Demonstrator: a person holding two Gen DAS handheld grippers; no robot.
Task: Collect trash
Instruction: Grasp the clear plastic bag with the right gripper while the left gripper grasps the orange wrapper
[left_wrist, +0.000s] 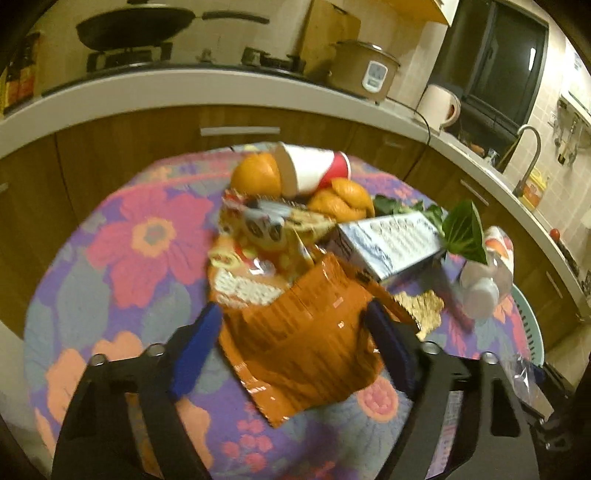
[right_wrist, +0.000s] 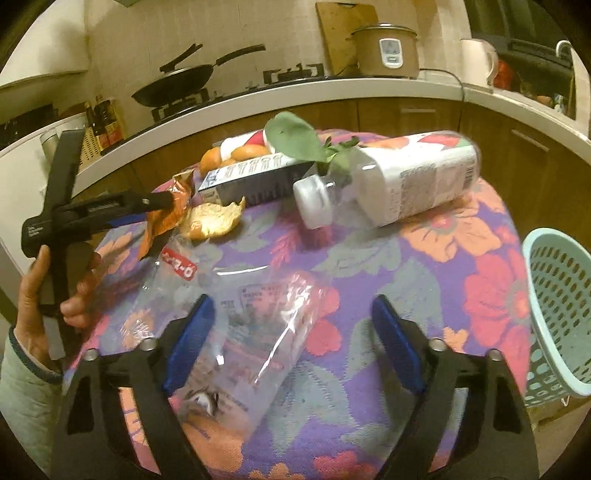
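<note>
— Where is the trash?
— On the flowery table (right_wrist: 461, 240). The orange wrapper (left_wrist: 303, 343) lies between the left gripper's (left_wrist: 295, 332) open jaws. The clear bag (right_wrist: 240, 314) lies between the right gripper's (right_wrist: 291, 328) open jaws.
</note>
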